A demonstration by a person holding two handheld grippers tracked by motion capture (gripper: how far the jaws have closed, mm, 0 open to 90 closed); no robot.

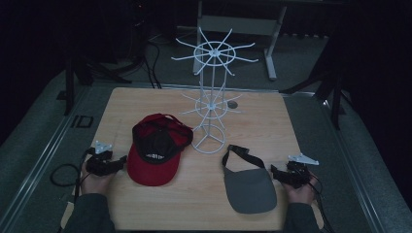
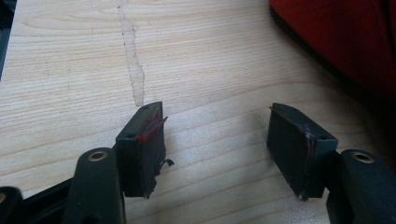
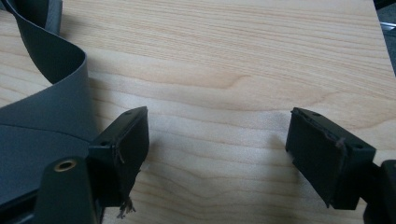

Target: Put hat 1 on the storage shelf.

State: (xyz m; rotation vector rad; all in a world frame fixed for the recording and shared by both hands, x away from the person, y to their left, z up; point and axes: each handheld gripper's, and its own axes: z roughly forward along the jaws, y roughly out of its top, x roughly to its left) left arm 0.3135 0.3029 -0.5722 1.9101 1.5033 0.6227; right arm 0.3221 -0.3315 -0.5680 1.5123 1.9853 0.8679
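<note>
Both hats, red cap (image 1: 154, 155) and grey visor (image 1: 249, 187), lay on the table (image 1: 272, 121), white rack (image 1: 212, 97) bare, left gripper (image 1: 116, 161) and right gripper (image 1: 276, 171) spread and empty, so nothing looked started.

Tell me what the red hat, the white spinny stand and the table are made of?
The red cap looks like soft matte cloth; it sags. The white stand looks like thin painted metal wire, though coated plastic is possible. The table looks like pale wood or wood-look laminate: grain lines show.
</note>
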